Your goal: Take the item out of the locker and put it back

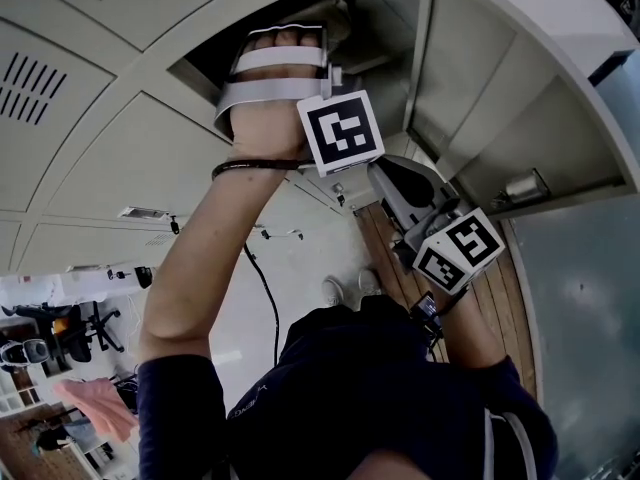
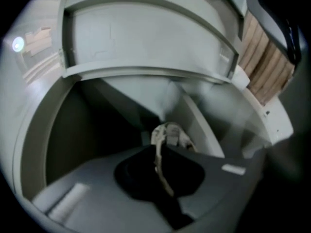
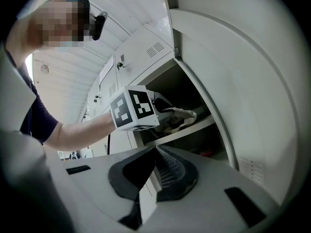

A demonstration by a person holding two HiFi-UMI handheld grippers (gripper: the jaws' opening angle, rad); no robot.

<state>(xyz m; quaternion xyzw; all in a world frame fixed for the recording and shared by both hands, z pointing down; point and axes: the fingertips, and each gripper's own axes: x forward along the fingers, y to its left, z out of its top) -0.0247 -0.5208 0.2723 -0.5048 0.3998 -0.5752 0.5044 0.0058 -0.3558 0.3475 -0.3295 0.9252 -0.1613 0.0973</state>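
The item is a cream cloth bundle (image 2: 169, 132) lying on the shelf (image 3: 194, 126) of the open locker compartment (image 1: 390, 18). My left gripper (image 2: 163, 154) reaches into that compartment and is shut on a pale strip of the cloth, which runs between its dark jaws. In the right gripper view the cloth (image 3: 183, 115) shows just past the left gripper's marker cube (image 3: 133, 108). My right gripper (image 3: 156, 152) hangs lower, outside the locker, jaws shut with nothing between them. Its marker cube (image 1: 458, 250) shows at the right of the head view.
The locker door (image 1: 520, 78) stands swung open on the right. Closed locker doors (image 1: 110, 158) fill the wall to the left. A black cable (image 1: 265, 293) hangs along my left forearm. A small red thing (image 3: 206, 154) lies in the compartment below the shelf.
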